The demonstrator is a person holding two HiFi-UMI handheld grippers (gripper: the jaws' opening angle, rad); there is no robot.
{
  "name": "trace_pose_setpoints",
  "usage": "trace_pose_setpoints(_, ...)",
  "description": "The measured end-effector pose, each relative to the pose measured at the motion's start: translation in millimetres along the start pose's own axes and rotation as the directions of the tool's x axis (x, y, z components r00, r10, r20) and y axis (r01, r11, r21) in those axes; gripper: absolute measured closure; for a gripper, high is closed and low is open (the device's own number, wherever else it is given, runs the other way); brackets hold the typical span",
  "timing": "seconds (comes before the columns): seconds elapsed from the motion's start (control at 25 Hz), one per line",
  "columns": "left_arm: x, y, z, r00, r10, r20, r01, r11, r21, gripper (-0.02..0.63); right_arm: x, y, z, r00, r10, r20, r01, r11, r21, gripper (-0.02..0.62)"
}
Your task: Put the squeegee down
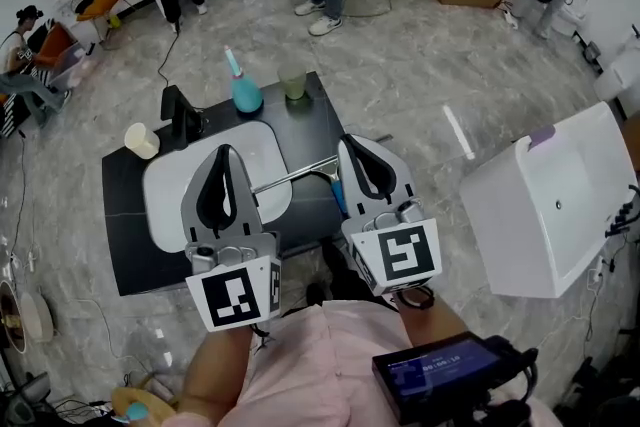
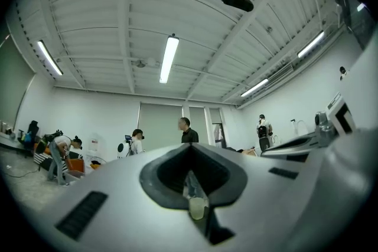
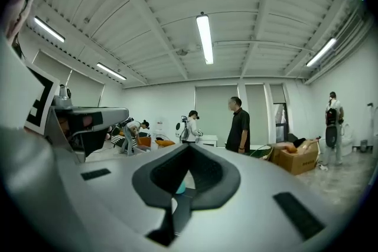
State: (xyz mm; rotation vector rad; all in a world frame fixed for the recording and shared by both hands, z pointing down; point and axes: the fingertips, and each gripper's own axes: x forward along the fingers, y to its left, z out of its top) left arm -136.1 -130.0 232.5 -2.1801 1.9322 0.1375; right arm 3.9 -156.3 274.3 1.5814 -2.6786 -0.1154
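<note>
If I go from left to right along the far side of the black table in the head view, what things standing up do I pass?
cream paper cup → black gadget → teal bottle → green cup

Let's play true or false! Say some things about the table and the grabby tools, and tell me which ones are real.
1. The squeegee lies down on the black table, and no hand-held gripper holds it. True.
2. The right hand-held gripper is gripping the squeegee. False: its jaws are shut on nothing, raised above the table.
3. A green cup stands right beside the spray bottle. True.
4. The spray bottle is red. False: it is teal.
</note>
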Motion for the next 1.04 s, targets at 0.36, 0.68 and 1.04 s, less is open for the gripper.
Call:
trace_pose_setpoints(0.36,3.6,-2.6,-2.1,1.000,-0.006,-0.003,0.006,1.000,-0.008,0.597,1.2,-0.9,7.6,0.999,0.001,0.033,-0.001,1.000,0.017,0.597)
trace_pose_setpoints(0.68,2.2,-3.8,-7.5,1.000,-0.002,-0.012,0.002,1.000,-0.011,0.597,1.7,1.2,4.6,0.999,0.011,0.033,-0.012,1.000,0.018,0.597)
trace_pose_setpoints(1.04,1.2,-4.4,-3.7,1.000,-0.002,-0.011,0.002,1.000,-0.011,0.597,-1.1,1.9,8.9,1.000,0.014,0.028,-0.014,1.000,0.010,0.597)
